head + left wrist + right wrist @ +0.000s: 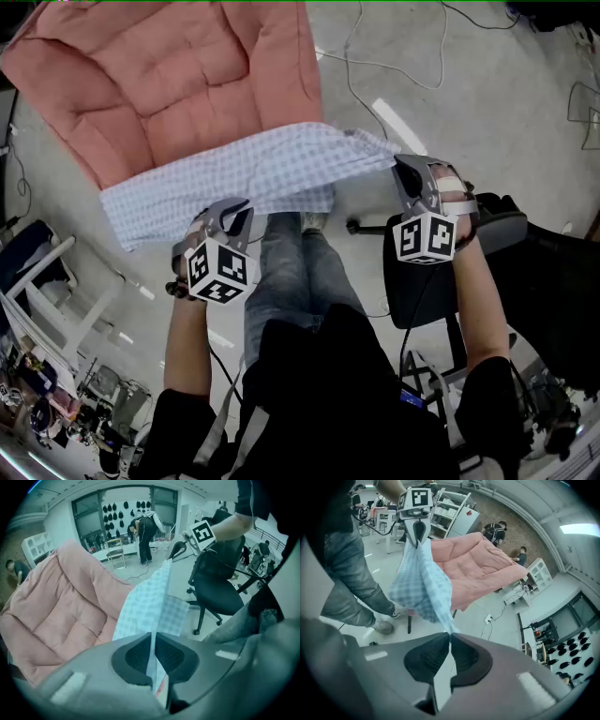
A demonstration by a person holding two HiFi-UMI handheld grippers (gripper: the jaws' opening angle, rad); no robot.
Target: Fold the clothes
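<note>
Pinching the checked cloth in their jaws, left gripper and right gripper hold it outstretched.

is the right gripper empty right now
No, the right gripper is shut on a corner of the blue checked cloth, which hangs in the air in front of it.

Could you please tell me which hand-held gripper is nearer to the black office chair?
Right. The right hand-held gripper is beside the black office chair, above its seat; the left hand-held gripper is farther off, across the person's legs.
</note>
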